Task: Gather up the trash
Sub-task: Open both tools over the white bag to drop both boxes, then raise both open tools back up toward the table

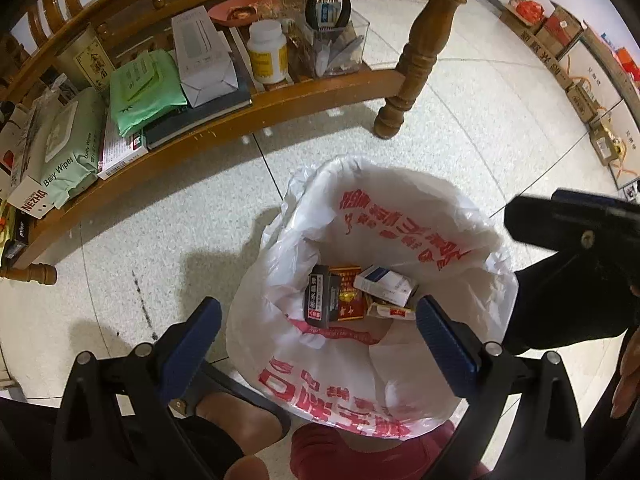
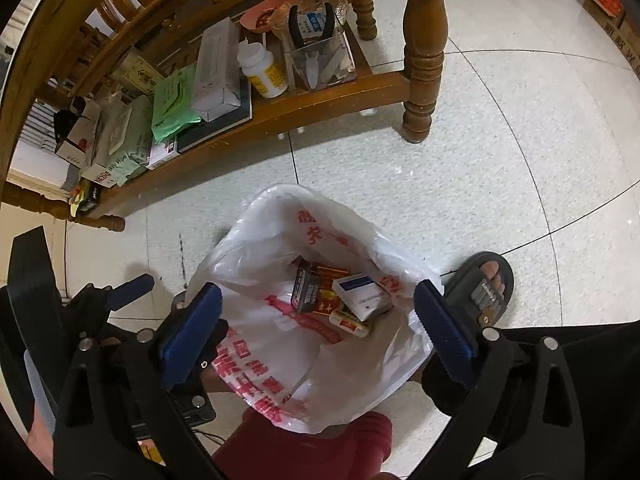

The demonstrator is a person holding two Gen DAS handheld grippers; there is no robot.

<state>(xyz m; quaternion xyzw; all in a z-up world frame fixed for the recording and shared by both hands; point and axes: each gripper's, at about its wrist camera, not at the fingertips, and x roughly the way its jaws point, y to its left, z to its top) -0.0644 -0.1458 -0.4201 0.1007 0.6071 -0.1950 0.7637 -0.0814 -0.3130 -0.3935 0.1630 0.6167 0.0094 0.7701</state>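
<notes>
A white plastic bag (image 1: 400,216) with red print stands open on the tiled floor; the right wrist view looks into the same bag (image 2: 280,220). At its bottom lie several small boxes: a black one (image 1: 318,296), a red one (image 1: 348,292), a white and blue one (image 1: 384,284) and a small white and yellow one (image 1: 390,312). My left gripper (image 1: 318,340) hovers above the bag's mouth, open wide, with nothing between its pads. My right gripper (image 2: 318,328) hangs over the same opening, also open and empty.
A wooden table's low shelf (image 1: 280,100) holds baby wipes (image 1: 68,148), a green pack, a white carton and a pill bottle (image 1: 268,52). A table leg (image 1: 412,68) stands behind the bag. Cardboard boxes (image 1: 560,28) line the far wall. A sandalled foot (image 2: 484,288) rests beside the bag.
</notes>
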